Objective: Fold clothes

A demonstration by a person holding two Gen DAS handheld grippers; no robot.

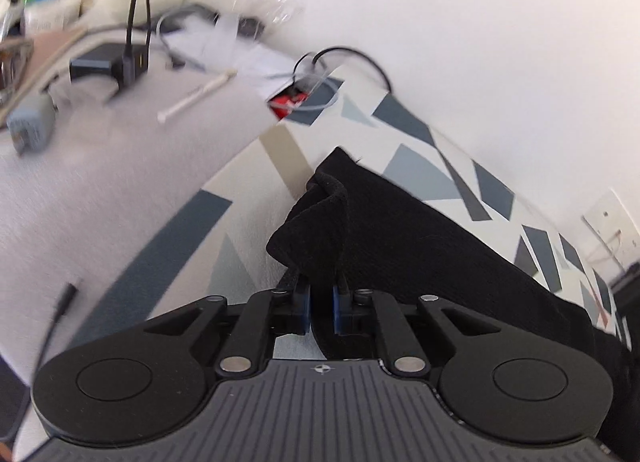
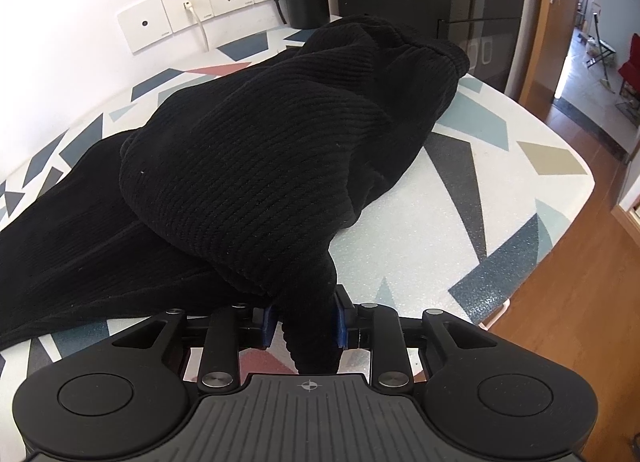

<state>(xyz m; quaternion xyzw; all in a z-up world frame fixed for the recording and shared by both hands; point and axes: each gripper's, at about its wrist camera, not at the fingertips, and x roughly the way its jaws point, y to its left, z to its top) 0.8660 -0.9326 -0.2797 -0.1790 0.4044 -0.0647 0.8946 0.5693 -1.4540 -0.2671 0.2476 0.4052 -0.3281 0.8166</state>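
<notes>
A black ribbed knit garment (image 2: 256, 166) lies on the table with the geometric-patterned top (image 2: 472, 198), stretched along the white wall (image 1: 480, 42) that carries the socket panels (image 2: 192, 10). The left gripper (image 1: 321, 312) has its jaws clamped on a bunched edge of the cloth at the end farther from those sockets. The right gripper (image 2: 302, 322) has its jaws clamped on a thick roll of the knit at the near edge of the table, and a big mound of fabric is heaped over the flatter layer beneath it.

This looks like a fold in hand, with both ends gripped and one part carried over another. Whichever fold this is, the next move calls for keeping both grips firm and the cloth taut between them, so the heaped layer lands flat and square rather than lumped.
</notes>
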